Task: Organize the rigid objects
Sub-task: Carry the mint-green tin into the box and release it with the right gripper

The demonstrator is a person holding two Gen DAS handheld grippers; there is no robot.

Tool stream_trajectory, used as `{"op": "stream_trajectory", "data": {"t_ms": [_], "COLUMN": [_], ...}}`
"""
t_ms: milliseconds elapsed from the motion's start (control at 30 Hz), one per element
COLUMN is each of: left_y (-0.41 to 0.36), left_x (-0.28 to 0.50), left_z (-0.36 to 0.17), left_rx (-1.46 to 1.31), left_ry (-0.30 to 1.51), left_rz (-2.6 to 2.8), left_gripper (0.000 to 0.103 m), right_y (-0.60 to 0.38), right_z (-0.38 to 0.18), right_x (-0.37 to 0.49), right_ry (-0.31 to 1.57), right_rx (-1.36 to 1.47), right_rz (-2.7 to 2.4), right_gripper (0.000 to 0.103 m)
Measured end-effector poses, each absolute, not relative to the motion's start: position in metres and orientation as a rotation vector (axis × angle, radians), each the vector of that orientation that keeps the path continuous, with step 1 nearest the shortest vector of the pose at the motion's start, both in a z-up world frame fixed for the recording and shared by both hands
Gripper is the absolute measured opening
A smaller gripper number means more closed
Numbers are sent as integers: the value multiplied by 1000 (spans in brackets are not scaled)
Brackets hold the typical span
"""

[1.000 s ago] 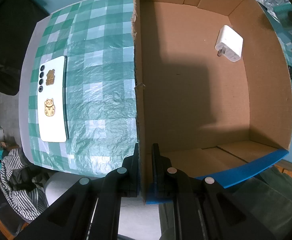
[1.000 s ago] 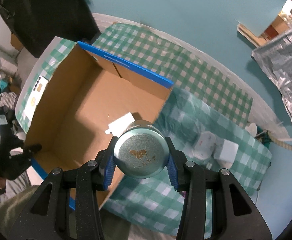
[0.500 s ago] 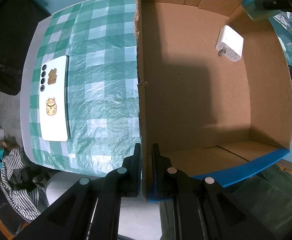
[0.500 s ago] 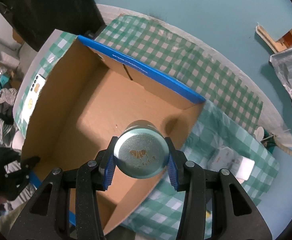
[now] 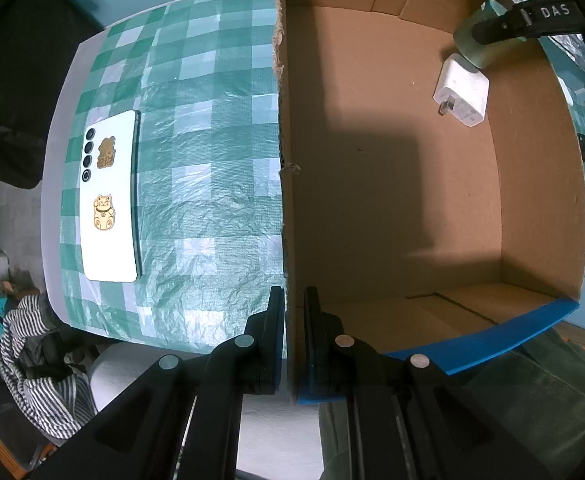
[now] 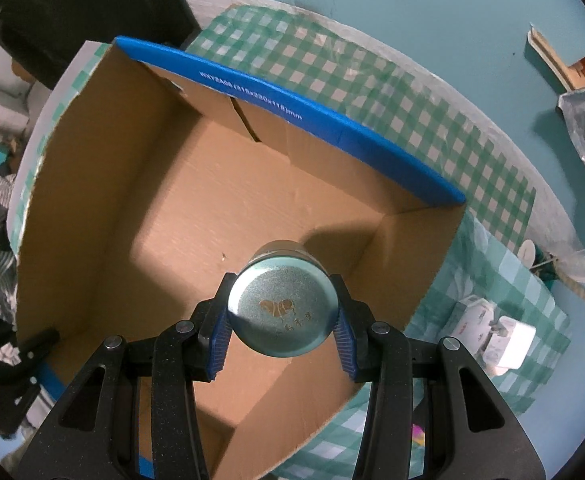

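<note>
A big cardboard box (image 6: pixel 196 208) with blue edges sits open on the counter (image 5: pixel 196 92), which has a green and white checked cloth on it. The left tool (image 5: pixel 294 320) points straight down and is pinched shut on the box's near wall, one finger inside and one outside. It has not moved since a second ago. The right tool (image 6: pixel 282 320) also points straight down, and its blue pads (image 6: pixel 218 336) squeeze a round teal tin (image 6: pixel 282 314) from both sides. The tin stands upright, with its long side going up and down and its lid facing the camera. A gold picture is on the lid. A second ago the tin hung over the box's edge; now it is lower and over the inside of the box, near the corner. In the left wrist view the tin is just beside a white charger (image 5: pixel 462 94) lying flat on the box floor, prongs pointing left. A white phone (image 5: pixel 110 196) lies outside the box, long side along the wall. Two more white plugs (image 6: pixel 492 328) lie on the cloth outside.
</note>
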State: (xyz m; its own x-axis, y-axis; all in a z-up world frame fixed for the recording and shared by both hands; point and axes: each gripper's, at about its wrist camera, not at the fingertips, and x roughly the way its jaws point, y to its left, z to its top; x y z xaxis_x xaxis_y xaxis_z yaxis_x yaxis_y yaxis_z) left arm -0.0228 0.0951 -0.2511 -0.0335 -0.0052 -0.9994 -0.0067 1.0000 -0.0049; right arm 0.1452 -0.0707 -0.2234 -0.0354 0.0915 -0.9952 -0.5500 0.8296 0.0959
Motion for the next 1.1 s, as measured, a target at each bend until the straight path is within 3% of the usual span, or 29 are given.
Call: {"op": "stream_trajectory", "data": {"t_ms": [600, 900, 1100], "left_y": [101, 102, 100], "left_x": [-23, -23, -23], "left_z": [-253, -254, -254], "left_rx": [-8, -7, -3], "left_ry": [1615, 1619, 1618], "left_rz": [6, 3, 1], "left_gripper": [9, 9, 9], "right_y": [-62, -60, -61], "right_z": [-229, -210, -198], "right_x": [147, 147, 145], "right_ry": [1501, 1419, 1402], "right_rx": [-394, -393, -375], "right_rz": [516, 509, 519], "right_gripper": [44, 63, 64]}}
